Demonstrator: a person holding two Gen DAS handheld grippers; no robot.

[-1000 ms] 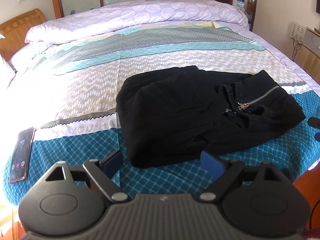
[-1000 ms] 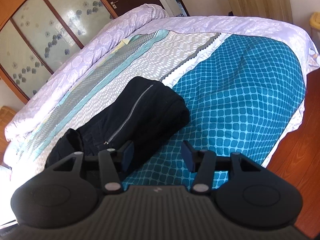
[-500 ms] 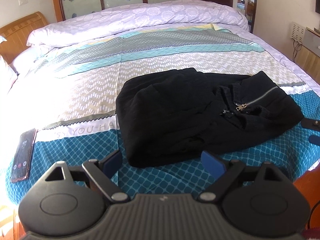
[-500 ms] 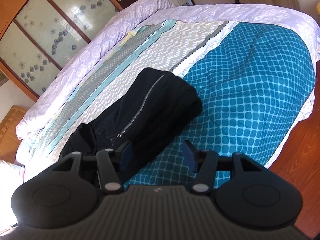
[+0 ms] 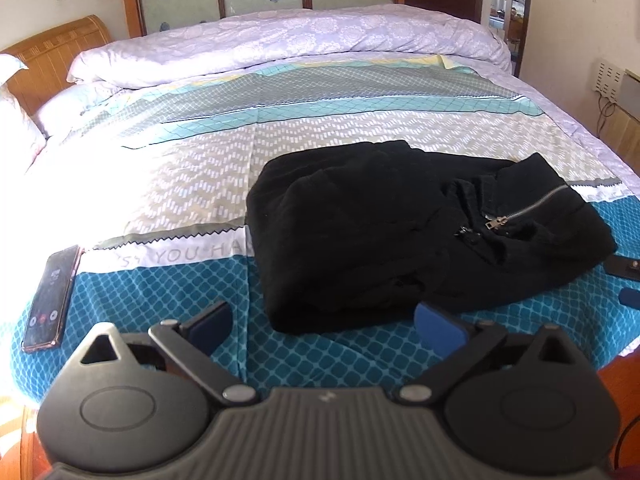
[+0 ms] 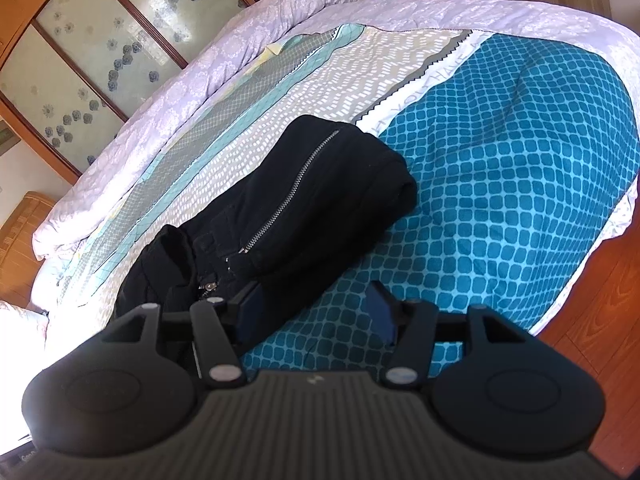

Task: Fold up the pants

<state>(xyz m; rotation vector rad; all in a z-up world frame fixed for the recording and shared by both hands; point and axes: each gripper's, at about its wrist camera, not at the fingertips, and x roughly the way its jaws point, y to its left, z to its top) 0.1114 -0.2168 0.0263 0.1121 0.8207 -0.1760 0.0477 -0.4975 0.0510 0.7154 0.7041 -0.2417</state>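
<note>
The left claw [image 5: 326,322] hangs with its blue-padded fingers [image 5: 439,325] spread wide apart and nothing between them. Just ahead of it, slightly toward its right finger, the black pants [image 5: 384,232] lie folded in a thick bundle on the bed [image 5: 280,152]; their silver zipper [image 5: 524,211] sits farther out to the right. Off beyond the left finger, a phone [image 5: 51,298] lies flat on the teal checked part of the bedspread.

The right claw [image 6: 316,312] also stands apart and empty, over the bed's near edge. The pants [image 6: 296,208] start at its left finger and run ahead and leftward, zipper [image 6: 292,190] facing up. To the right of this claw the wooden floor [image 6: 600,320] shows past the bed's edge.
</note>
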